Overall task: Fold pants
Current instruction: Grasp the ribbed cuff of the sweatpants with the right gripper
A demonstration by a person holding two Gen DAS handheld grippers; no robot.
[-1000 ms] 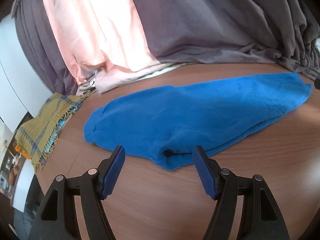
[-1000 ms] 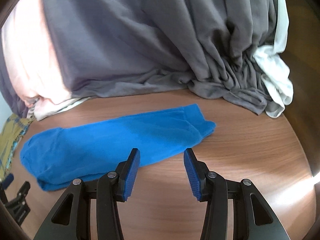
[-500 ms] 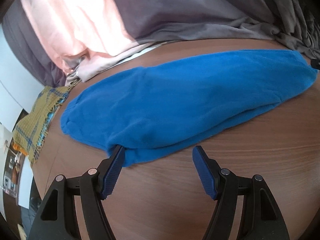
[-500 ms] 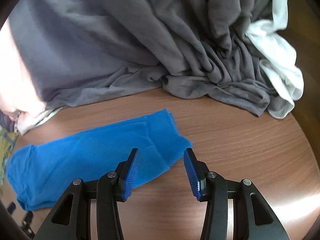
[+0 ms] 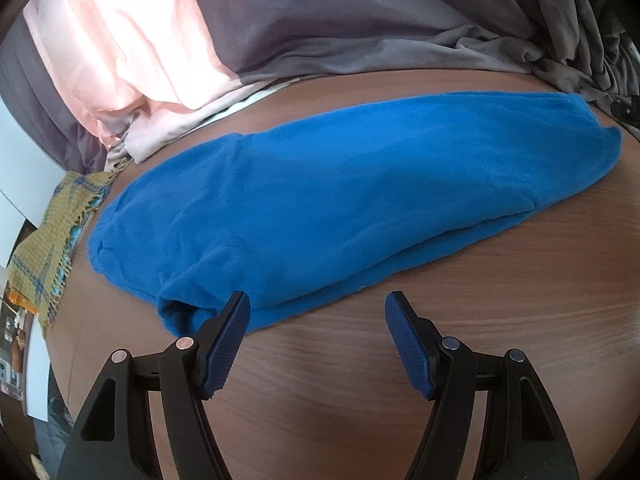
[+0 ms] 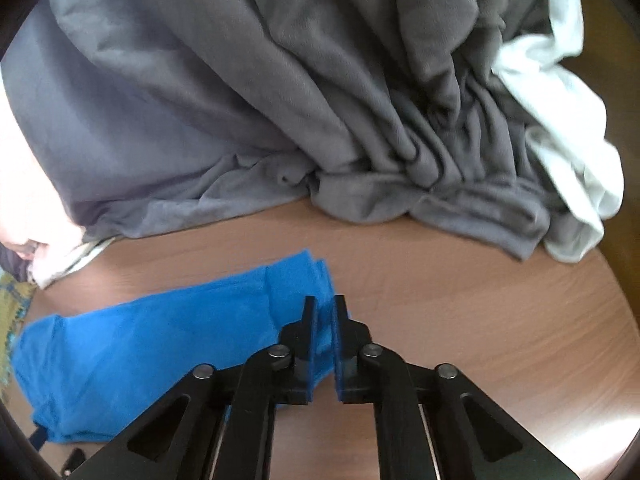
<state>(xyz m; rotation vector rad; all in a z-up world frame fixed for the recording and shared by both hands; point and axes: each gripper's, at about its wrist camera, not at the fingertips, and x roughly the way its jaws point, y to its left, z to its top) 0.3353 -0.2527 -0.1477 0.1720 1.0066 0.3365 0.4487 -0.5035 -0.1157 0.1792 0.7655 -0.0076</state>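
Observation:
The blue pants (image 5: 340,200) lie folded lengthwise on the brown wooden table (image 5: 500,320). My left gripper (image 5: 318,312) is open at the near edge of the pants' waist end, its left finger (image 5: 228,332) touching the cloth. In the right wrist view the pants (image 6: 140,340) stretch to the left. My right gripper (image 6: 322,320) is shut on the cuff end of the pants, with blue cloth pinched between the pads.
A big heap of grey cloth (image 6: 280,80) fills the back of the table, with pink cloth (image 5: 120,40) at its left and white cloth (image 6: 568,128) at its right. A yellow plaid cloth (image 5: 48,240) hangs over the table's left edge.
My right gripper has moved onto the cuff end of the pants and closed on it. My left gripper has shifted slightly right along the waist end and stays open.

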